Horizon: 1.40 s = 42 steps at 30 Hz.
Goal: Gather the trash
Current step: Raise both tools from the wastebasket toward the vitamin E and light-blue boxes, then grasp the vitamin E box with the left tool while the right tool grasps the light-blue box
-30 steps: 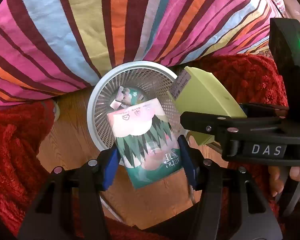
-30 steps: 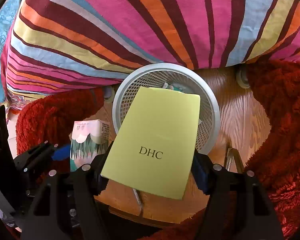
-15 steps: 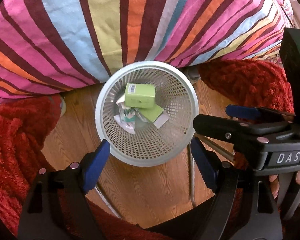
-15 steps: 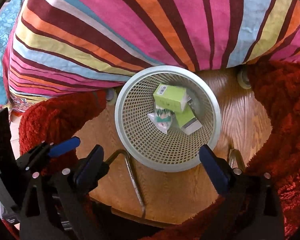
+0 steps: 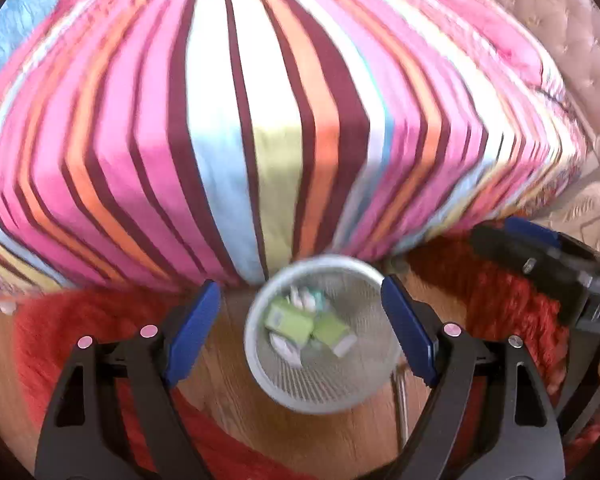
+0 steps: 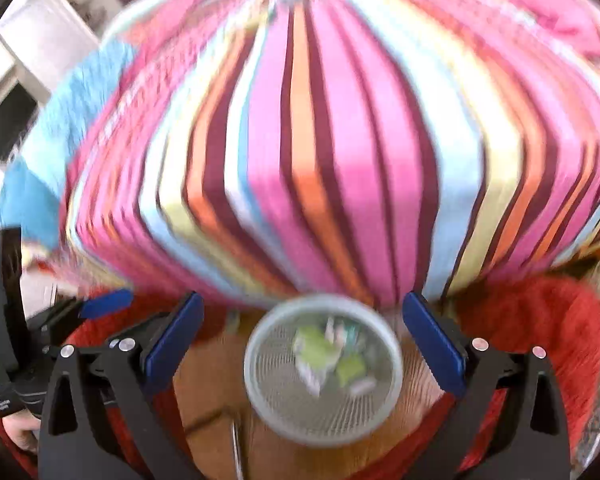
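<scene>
**Trash in the basket, both tools empty**

The white mesh basket (image 5: 320,336) on the wood floor at 6 o'clock holds green boxes (image 5: 290,322) and wrappers, though blur hides detail. Left tool (image 5: 302,330) stands wide, empty; right tool (image 6: 300,346) is opening, nothing between. No more trash shows here

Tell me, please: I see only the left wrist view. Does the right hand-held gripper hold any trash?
Observer: No. In the right wrist view the right hand-held gripper is opening its jaws, and nothing is between them.
Operator: What stands beyond the bed on that side?
Observer: White furniture with a dark opening, at the upper left of that view.
Operator: Is any part of the person's left side visible?
Observer: Yes, the left hand shows at the lower left edge.
</scene>
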Available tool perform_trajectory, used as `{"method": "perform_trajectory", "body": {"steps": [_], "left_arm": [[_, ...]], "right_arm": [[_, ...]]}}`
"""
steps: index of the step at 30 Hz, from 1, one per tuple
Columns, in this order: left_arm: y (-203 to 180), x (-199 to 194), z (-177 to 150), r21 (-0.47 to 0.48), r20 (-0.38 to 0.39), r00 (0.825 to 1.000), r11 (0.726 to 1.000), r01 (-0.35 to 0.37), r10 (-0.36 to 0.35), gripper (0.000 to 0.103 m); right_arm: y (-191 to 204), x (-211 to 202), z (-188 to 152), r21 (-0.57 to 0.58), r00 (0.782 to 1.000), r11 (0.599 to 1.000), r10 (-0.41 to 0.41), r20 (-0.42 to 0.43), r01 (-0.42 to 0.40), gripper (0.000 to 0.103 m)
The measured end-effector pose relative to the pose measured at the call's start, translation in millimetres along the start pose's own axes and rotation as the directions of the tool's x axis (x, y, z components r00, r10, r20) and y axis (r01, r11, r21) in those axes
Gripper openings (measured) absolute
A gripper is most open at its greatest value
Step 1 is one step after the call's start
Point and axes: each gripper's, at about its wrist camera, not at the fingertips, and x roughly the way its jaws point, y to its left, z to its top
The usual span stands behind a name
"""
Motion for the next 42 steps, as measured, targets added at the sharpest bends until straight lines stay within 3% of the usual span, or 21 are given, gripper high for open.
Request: {"method": "perform_trajectory", "body": {"steps": [3,6,13,17,21,26,33,38,39,40,42], "left_arm": [[4.1,-12.1,27.6,0.011,0.064,0.998,1.000,-0.019,0.018,0.081],[8.1,-17.6,59.9,0.006,0.112,0.993,0.999,-0.038,0.037,0.081],[16.4,-21.0,136.7,-0.020,0.206,0.978,0.999,-0.041,0.044,0.081],[24.5,-12.6,178.2,-0.033,0.246,0.969,0.999,-0.026,0.033,0.081],[32.8,-1.1,221.5,-0.050,0.312,0.949,0.998,-0.034,0.048,0.081],[34.7,25.0,268.1,-0.019,0.327,0.944,0.999,-0.039,0.043,0.081],[44.3,60.6,308.8,-0.017,0.308,0.951,1.000,0.004,0.001,0.081],[49.4,79.7,326.5,-0.031,0.287,0.958,1.000,0.000,0.009,0.081],[50.2,83.4,330.6,-0.031,0.285,0.958,0.999,-0.013,0.021,0.082],[50.2,84.9,333.4,-0.028,0.284,0.958,0.999,-0.021,0.028,0.091],[51.1,86.6,338.8,-0.022,0.295,0.955,0.999,-0.024,0.029,0.092]], "right_arm": [[-5.0,-12.3,27.6,0.024,0.994,1.000,-0.010,0.108,0.008,0.095],[-5.7,-21.0,57.1,-0.003,0.972,0.998,-0.053,0.227,0.056,0.095],[1.2,-8.9,129.5,-0.026,0.939,0.996,-0.076,0.335,0.090,0.095],[1.4,5.2,166.9,-0.016,0.933,0.996,-0.082,0.349,0.093,0.095],[5.7,19.7,196.1,-0.023,0.930,0.993,-0.099,0.355,0.114,0.095],[14.2,45.4,231.7,-0.054,0.932,0.992,-0.089,0.350,0.115,0.095],[15.4,84.6,270.0,-0.065,0.941,0.987,-0.119,0.318,0.146,0.095],[17.5,107.1,294.2,-0.057,0.949,0.989,-0.117,0.293,0.140,0.095],[19.1,110.4,298.3,-0.057,0.950,0.989,-0.115,0.291,0.137,0.095],[20.7,114.1,301.9,-0.058,0.951,0.989,-0.112,0.288,0.134,0.095],[23.5,120.8,309.3,-0.061,0.953,0.989,-0.111,0.282,0.133,0.095]]}}
